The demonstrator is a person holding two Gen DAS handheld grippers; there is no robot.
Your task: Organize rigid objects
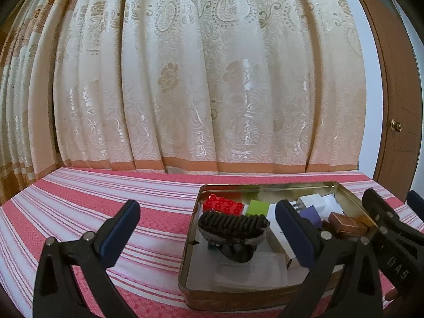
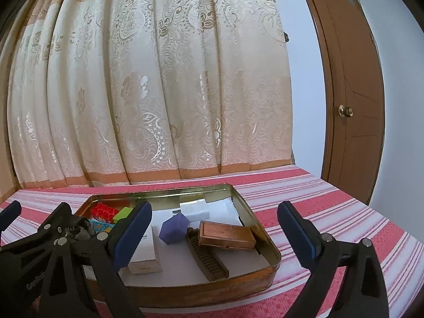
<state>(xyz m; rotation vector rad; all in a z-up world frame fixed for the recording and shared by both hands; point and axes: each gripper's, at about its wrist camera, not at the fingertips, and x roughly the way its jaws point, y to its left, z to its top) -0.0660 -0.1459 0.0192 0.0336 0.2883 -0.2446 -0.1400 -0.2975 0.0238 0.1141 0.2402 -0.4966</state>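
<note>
A gold metal tin [image 1: 193, 228] [image 2: 267, 238] sits on the red and white striped cloth. It holds a red brick [image 1: 224, 204] [image 2: 104, 212], a green block [image 1: 257, 207] [image 2: 123, 214], a black hair clip [image 1: 234, 229], a purple block [image 1: 311, 216] [image 2: 173, 228], a copper case [image 1: 347, 225] [image 2: 226, 235], a brown comb [image 2: 206, 254] and a white box [image 2: 144, 251]. My left gripper [image 1: 206, 225] is open and empty, over the tin's left side. My right gripper [image 2: 213, 228] is open and empty, over the tin's right part.
A cream patterned curtain [image 1: 198, 79] hangs behind the table. A brown door [image 2: 352, 92] with a knob stands at the right. The striped cloth [image 1: 106, 193] spreads left of the tin and right of it [image 2: 331, 201].
</note>
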